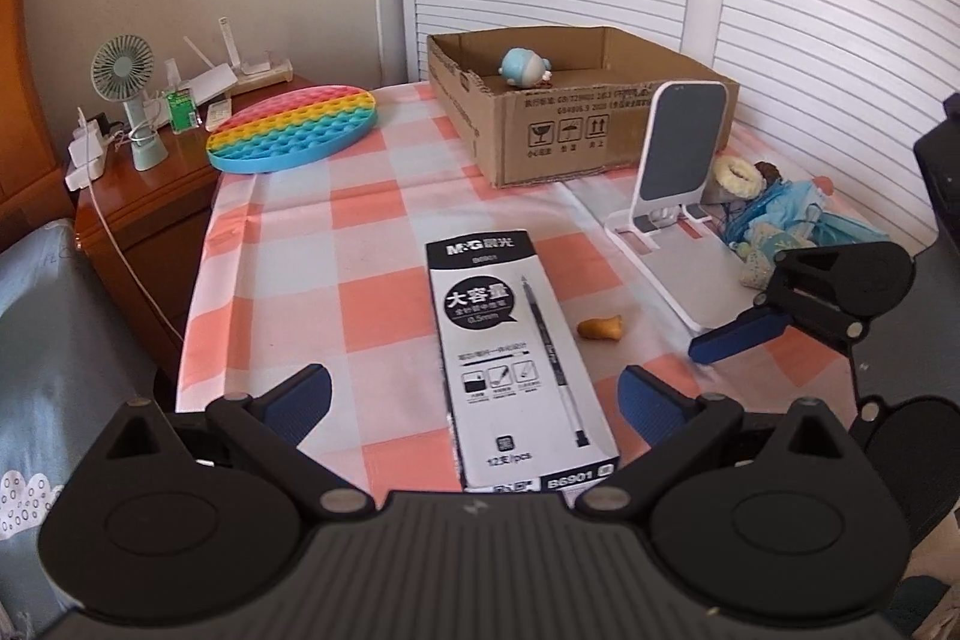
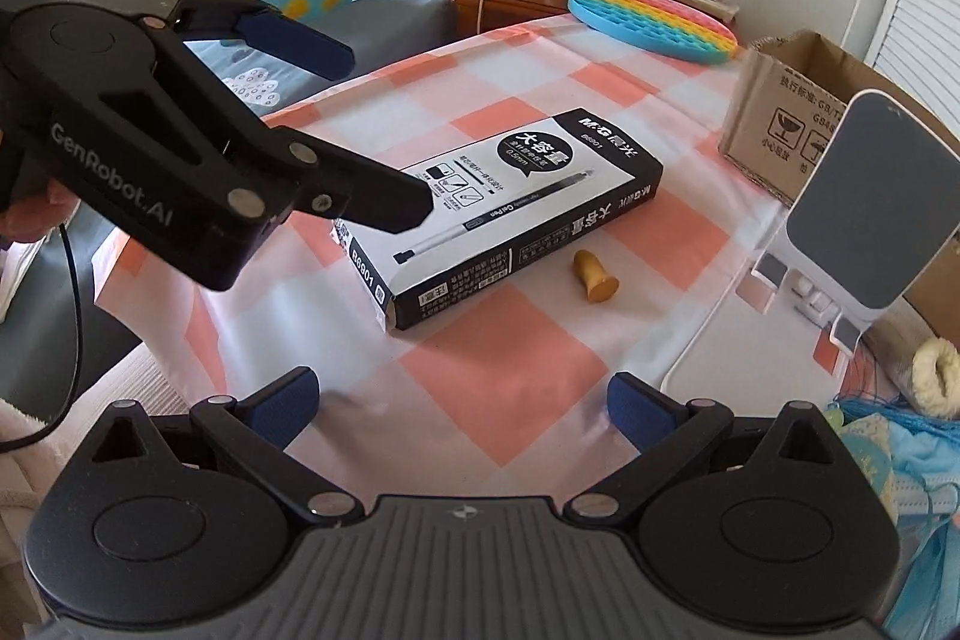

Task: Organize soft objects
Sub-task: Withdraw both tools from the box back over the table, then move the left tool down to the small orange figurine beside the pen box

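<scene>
Lying on the checked counter just right of the pen box (image 1: 516, 364), the small orange toy (image 1: 600, 328) points its narrow end at the box. Both hand-held grippers, left (image 1: 474, 400) and right (image 2: 462, 400), gape empty. Behind the box stands a cardboard box (image 1: 576, 124) holding a blue plush (image 1: 525, 67).

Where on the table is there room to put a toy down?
Bare cloth lies between the rainbow pop toy and the pen box. More lies between pen box and cardboard box. It is crowded by the phone stand and blue pile.
</scene>
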